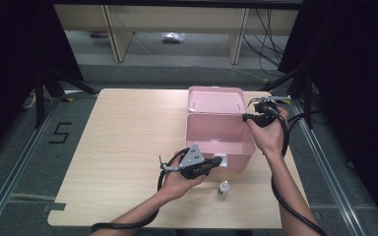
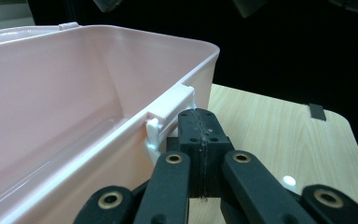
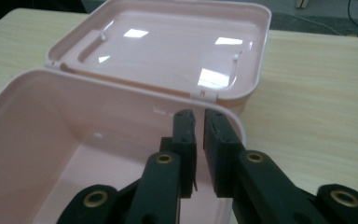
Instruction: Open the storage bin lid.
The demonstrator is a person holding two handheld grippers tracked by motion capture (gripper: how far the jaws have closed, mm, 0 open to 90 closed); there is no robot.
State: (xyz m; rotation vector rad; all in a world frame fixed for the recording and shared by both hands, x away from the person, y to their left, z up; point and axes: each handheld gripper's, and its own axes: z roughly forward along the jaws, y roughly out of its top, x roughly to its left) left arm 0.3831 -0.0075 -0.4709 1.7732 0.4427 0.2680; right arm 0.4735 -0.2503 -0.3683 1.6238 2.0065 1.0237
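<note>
While the pink box (image 1: 220,135) sits open at the far right part of the table (image 1: 118,147), I hold both grippers by it. Its lid (image 1: 215,100) is tipped back behind it, and the inside looks bare.

My left gripper (image 2: 200,133) has its jaws pressed tight together with nothing between them. Its tip sits just beside the white latch (image 2: 170,112) on the near wall, at the front corner. I cannot tell if it touches the latch.

My right gripper (image 3: 199,135) is at the back right corner of the box, by the hinge. Its jaws stand a little apart. No thing is in the gap, and the rim lies just under them.

A small white bottle (image 1: 223,188) stands on the table near the front of the box, close to my left hand (image 1: 179,179).

I think the job now is to get the box steady and ready, so the bottle can go in. To do it well, I should keep the left tip low and still against the front wall, so the box does not slide. The right hand (image 1: 269,135) should lift clear of the rim before it goes anywhere, or it may bump the lid and knock it shut. Then I would open the jaws wider before I reach for the bottle, since it is small and could tip over.
</note>
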